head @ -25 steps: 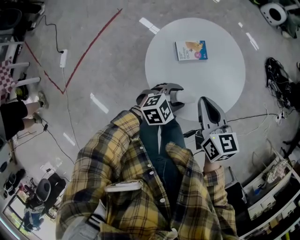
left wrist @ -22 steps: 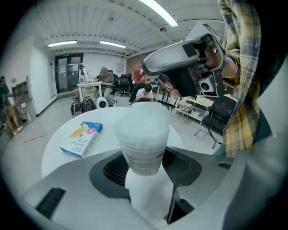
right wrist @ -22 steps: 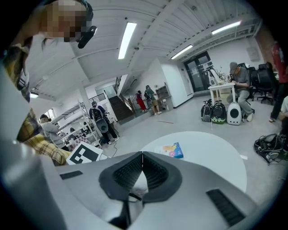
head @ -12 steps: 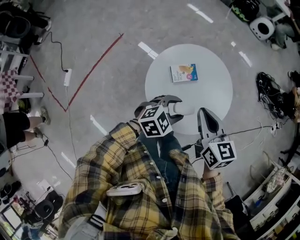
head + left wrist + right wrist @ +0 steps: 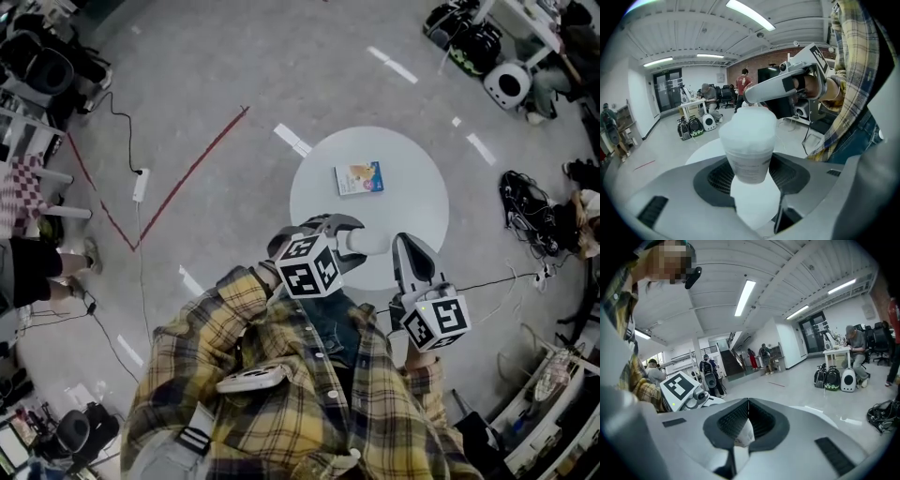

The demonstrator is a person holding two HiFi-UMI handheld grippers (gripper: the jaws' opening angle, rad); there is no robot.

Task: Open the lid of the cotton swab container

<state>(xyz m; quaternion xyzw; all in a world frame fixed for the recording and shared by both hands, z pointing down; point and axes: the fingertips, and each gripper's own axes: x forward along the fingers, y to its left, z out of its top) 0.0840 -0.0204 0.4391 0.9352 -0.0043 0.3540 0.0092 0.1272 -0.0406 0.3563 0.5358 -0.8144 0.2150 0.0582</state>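
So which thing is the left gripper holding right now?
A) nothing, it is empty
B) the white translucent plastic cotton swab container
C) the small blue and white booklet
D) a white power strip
B: in the left gripper view, the left gripper has its pads pressed on both sides of the white translucent plastic cotton swab container, which stands upright between them.
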